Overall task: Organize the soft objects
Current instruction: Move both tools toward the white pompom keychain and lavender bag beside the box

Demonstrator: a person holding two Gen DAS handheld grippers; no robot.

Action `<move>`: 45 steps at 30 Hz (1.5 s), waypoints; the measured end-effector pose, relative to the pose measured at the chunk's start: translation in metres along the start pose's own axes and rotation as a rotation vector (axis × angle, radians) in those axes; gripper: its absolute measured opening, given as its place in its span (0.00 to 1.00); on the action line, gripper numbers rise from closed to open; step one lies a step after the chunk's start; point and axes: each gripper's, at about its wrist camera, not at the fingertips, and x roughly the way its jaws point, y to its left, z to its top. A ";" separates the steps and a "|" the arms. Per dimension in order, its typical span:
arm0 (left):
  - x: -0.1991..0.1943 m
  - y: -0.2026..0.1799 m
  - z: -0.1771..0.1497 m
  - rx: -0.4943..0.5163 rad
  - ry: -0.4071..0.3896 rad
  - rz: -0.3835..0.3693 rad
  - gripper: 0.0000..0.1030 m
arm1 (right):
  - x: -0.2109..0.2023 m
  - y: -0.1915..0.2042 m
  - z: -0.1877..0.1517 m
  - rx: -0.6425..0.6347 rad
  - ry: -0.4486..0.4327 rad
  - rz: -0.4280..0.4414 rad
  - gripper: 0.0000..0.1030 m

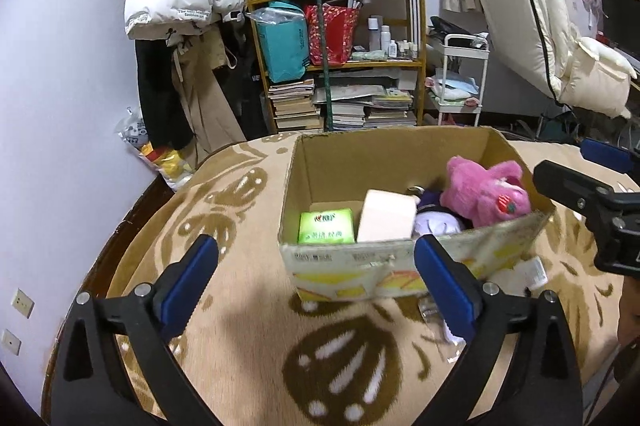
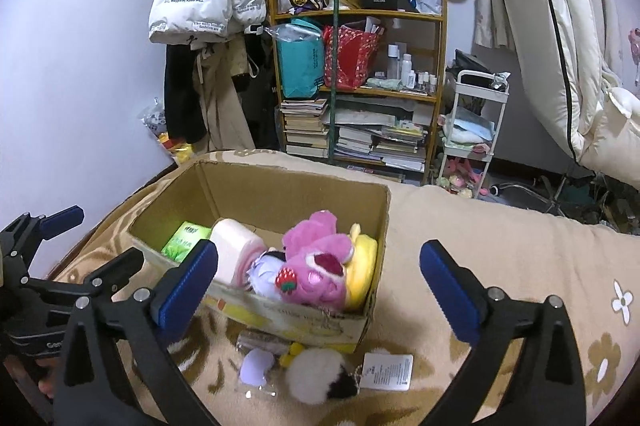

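We see an open cardboard box (image 2: 280, 194) sitting on a beige blanket with brown flower patterns (image 1: 248, 306). Inside the box, at its left end, lies a green tissue pack (image 1: 326, 226), and just beside it a pale pink block wrapped in plastic (image 1: 386, 216). Next to that sits a small lavender-and-white soft item (image 1: 438, 224), partly buried. A pink plush bear (image 2: 316, 262) with a strawberry patch lies on top at the right end, leaning against the box wall, and a yellow plush (image 2: 362, 266) is wedged between it and that wall.

Outside the box, on the blanket just in front of its near wall, we find a white and black fluffy pompom (image 2: 320, 374) with a paper tag (image 2: 388, 370) beside it, a small lavender piece in clear wrapping (image 2: 256, 370) and a bit of yellow touching the box.

Our left tool (image 1: 316, 282) hangs in front of the box with its blue pads spread wide and nothing between them. Our right tool (image 2: 318, 286) is likewise spread wide and holds nothing; the box and its toys show through the gap.

Behind the blanket stands a wooden shelf (image 1: 418, 26) crowded with bags, bottles and stacked books, and a white rolling cart (image 2: 476, 130) holds more soft things on its tiers.
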 end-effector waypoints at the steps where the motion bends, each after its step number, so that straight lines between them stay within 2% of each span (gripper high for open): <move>1: -0.003 -0.001 -0.001 0.002 0.000 -0.002 0.95 | -0.002 0.000 -0.001 0.000 0.003 0.002 1.00; 12: -0.021 -0.016 -0.018 -0.001 0.038 -0.026 0.95 | -0.031 -0.007 -0.022 0.022 0.043 -0.012 1.00; 19: -0.026 -0.016 -0.028 -0.041 0.080 -0.050 0.95 | -0.042 -0.008 -0.033 0.035 0.064 -0.018 1.00; 23: -0.029 -0.021 -0.031 -0.015 0.085 -0.044 0.95 | -0.043 -0.007 -0.035 0.035 0.071 -0.020 1.00; 31: -0.019 -0.024 -0.032 -0.005 0.097 -0.032 0.95 | -0.030 -0.013 -0.039 0.065 0.120 -0.025 1.00; 37: -0.005 -0.023 -0.032 -0.046 0.122 -0.112 0.95 | -0.014 -0.021 -0.041 0.103 0.169 -0.044 1.00; 40: 0.001 -0.024 -0.032 -0.066 0.122 -0.142 0.95 | -0.005 -0.023 -0.042 0.120 0.195 -0.026 1.00; 45: 0.013 -0.037 -0.031 -0.019 0.116 -0.134 0.95 | 0.007 -0.022 -0.044 0.118 0.227 -0.033 1.00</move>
